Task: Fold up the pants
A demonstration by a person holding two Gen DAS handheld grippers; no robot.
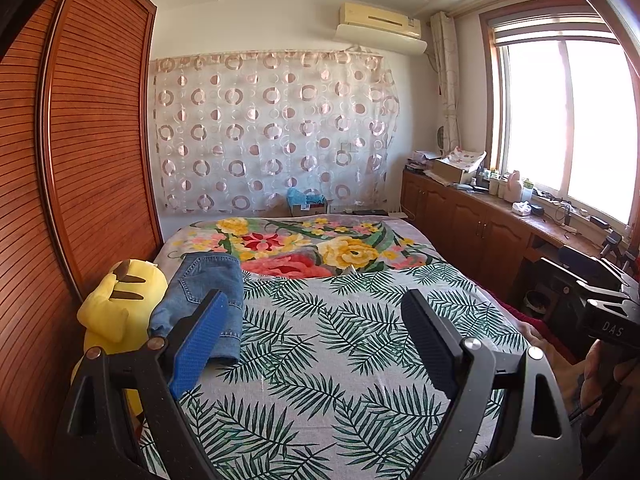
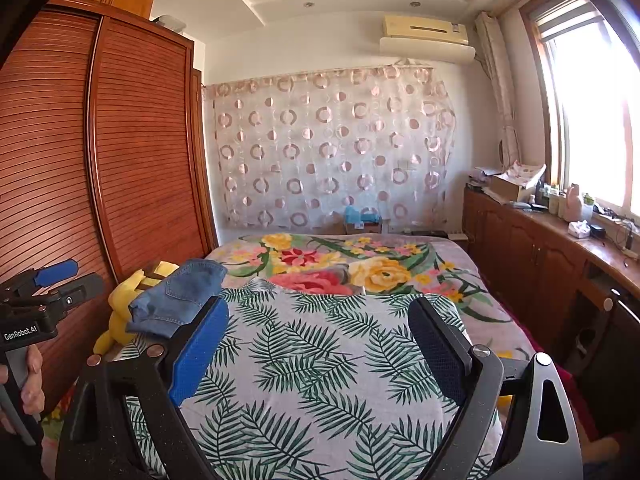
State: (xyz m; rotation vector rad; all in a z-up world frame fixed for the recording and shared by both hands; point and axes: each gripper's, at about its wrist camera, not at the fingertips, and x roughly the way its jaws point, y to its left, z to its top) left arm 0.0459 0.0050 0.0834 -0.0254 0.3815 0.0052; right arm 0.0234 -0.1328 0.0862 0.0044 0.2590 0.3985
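Left wrist: one folded pair of jeans (image 1: 204,296), one yellow plush toy (image 1: 116,304).

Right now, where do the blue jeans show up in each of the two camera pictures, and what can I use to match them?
Left wrist view: the jeans lie left of centre on the bed's left edge, partly behind the tool's blue pad.
Right wrist view: the jeans again lie left of centre, above the blue pad.
Shared landmark: the yellow plush toy sits just left of them in both.
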